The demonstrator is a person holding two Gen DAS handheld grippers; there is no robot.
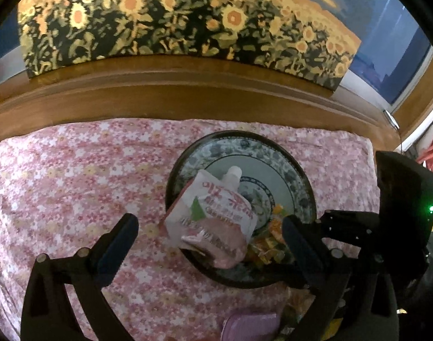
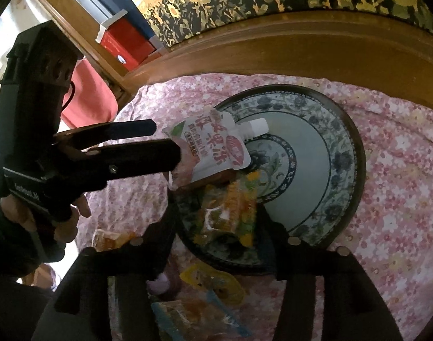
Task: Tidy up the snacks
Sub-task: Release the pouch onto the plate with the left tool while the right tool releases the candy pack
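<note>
A white and pink spouted jelly pouch [image 1: 213, 216] leans on the near left rim of a blue-patterned plate [image 1: 273, 170] on the flowered sheet. My left gripper [image 1: 209, 221] is open wide, one finger on each side of the pouch, neither pad pressing it. From the right wrist, the left gripper [image 2: 166, 139] reaches in from the left, its tips by the pouch [image 2: 216, 147]. A clear bag of orange and yellow candies [image 2: 230, 207] lies on the plate [image 2: 315, 147] between the fingers of my right gripper [image 2: 216, 216], which is open with a gap on both sides.
Loose snack packets lie near the plate's front edge: a yellow one [image 2: 213, 281], a blue one [image 2: 188, 321], an orange one [image 2: 111, 238]. A wooden headboard [image 1: 188, 96] and a sunflower picture [image 1: 173, 20] stand behind. A red box [image 2: 122, 45] sits at far left.
</note>
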